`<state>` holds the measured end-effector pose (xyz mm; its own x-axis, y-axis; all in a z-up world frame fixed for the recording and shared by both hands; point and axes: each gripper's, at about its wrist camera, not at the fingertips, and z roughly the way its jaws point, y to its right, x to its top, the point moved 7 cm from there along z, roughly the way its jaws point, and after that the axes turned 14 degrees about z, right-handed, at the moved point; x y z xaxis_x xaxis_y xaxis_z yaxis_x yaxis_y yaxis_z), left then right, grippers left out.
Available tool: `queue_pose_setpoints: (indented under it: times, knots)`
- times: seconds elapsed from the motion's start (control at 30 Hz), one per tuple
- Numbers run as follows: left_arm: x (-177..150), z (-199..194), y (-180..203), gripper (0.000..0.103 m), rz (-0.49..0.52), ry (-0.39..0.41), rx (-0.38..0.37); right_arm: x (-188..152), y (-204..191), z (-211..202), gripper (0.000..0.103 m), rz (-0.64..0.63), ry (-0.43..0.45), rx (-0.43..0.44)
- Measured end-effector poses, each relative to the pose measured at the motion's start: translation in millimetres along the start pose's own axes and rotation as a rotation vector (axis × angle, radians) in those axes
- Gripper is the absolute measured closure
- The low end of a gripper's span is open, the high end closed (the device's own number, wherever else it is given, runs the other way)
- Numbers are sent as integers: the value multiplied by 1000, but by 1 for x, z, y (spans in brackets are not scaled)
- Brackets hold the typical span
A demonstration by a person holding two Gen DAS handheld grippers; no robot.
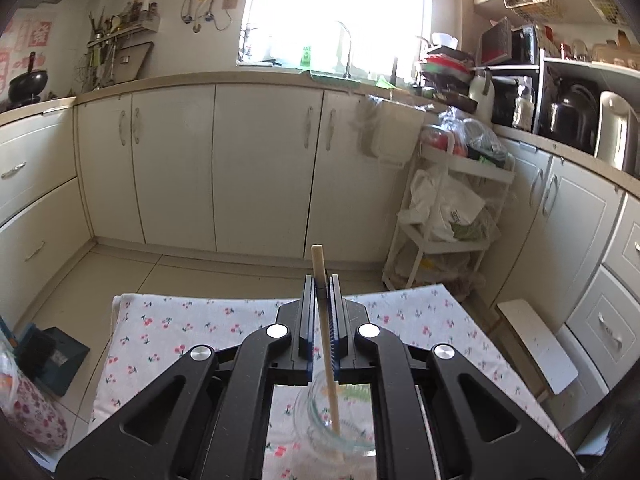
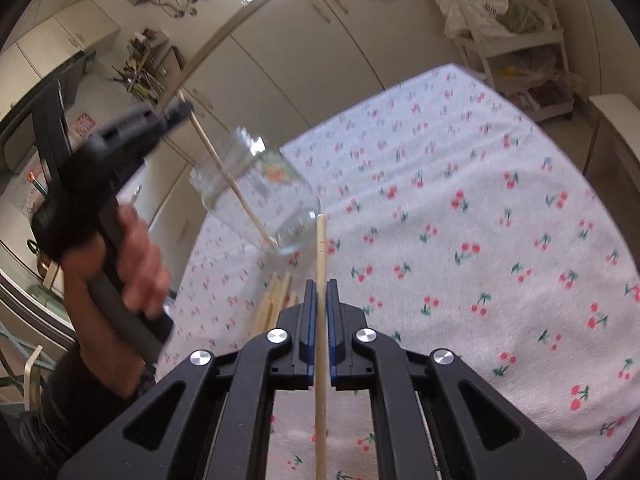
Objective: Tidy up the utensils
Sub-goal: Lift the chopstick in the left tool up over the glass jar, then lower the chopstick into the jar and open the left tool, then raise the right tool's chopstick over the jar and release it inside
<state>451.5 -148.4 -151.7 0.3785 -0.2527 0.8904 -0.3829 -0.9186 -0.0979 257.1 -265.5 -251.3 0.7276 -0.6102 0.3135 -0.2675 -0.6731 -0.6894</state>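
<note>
Loading chopsticks into jar: left gripper jaws clamped on one inside it; right gripper jaws pinching another beside jar, needing lift over rim.

No wording can be made out with certainty: a single red character is seen on a paper cutting on the wall at ten o'clock, and dark print on a white plastic bag at one o'clock stays illegible.
</note>
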Motion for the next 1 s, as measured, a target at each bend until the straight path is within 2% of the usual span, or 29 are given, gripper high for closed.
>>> queue_pose_setpoints:
  times: [0.13, 0.23, 0.33, 0.4, 0.5, 0.6, 0.7, 0.83, 1.0]
  knots:
    - [-9, -5, 3, 97, 34, -31, -22, 13, -13, -12, 97, -1, 50, 35]
    - [-16, -9, 2, 93, 52, -56, -35, 25, -26, -22, 97, -8, 101, 62]
    - [-23, -16, -1, 80, 56, -71, -43, 38, -40, -32, 97, -20, 157, 90]
    - [-27, -25, -7, 62, 46, -69, -30, 49, -51, -38, 97, -31, 199, 108]
    - [-40, -38, -18, 57, 19, -72, -17, 72, -72, -46, 97, -44, 273, 147]
    - [-59, -54, -29, 52, -4, -78, 27, 94, -94, -50, 97, -53, 359, 194]
    - [-80, -68, -40, 49, -35, -87, 73, 117, -112, -46, 97, -43, 457, 232]
    - [-104, -85, -54, 46, -115, -105, 94, 145, -130, -27, 97, -7, 570, 249]
    - [-122, -94, -69, 43, -207, -132, 79, 162, -133, 10, 97, 23, 619, 212]
